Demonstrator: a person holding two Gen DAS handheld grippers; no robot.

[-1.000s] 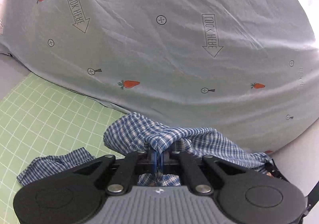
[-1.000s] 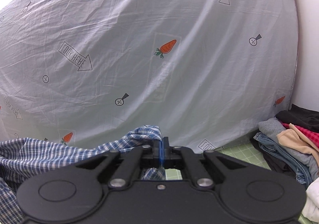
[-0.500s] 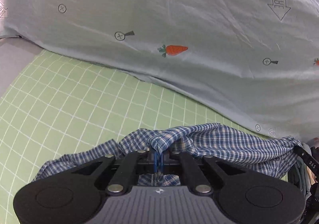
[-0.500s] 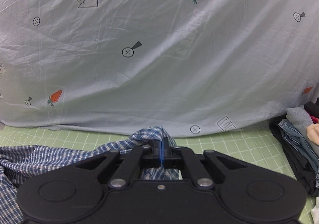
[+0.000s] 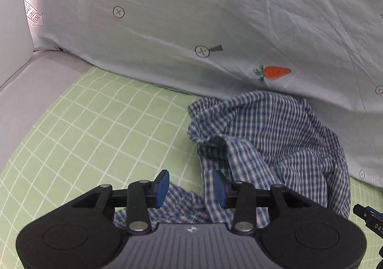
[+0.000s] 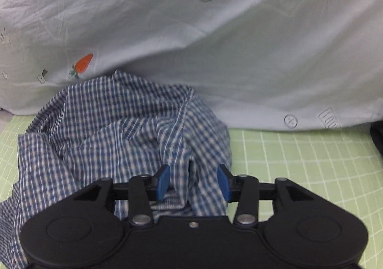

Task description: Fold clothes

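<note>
A blue-and-white checked garment (image 5: pixel 275 142) lies crumpled on the green gridded mat (image 5: pixel 95 125), its far edge against the hanging sheet. My left gripper (image 5: pixel 191 188) hovers low over its near left part with the jaws opening; cloth lies under and between the blue pads (image 5: pixel 162 187), which stand apart from it. In the right wrist view the same garment (image 6: pixel 119 130) is heaped in front of my right gripper (image 6: pixel 194 182). Its jaws are also opening, and a loose fold stands between the pads (image 6: pixel 162 182) without being pressed.
A pale sheet (image 5: pixel 215 17) printed with carrots and arrows hangs behind the mat (image 6: pixel 299 161) as a backdrop. A grey surface (image 5: pixel 28 82) borders the mat on the left. A dark object (image 6: pixel 377 135) sits at the right edge.
Both grippers, shut on the checked garment before, have sunk toward the mat and come open. The garment has dropped out of their pinch and lies heaped on the mat.
</note>
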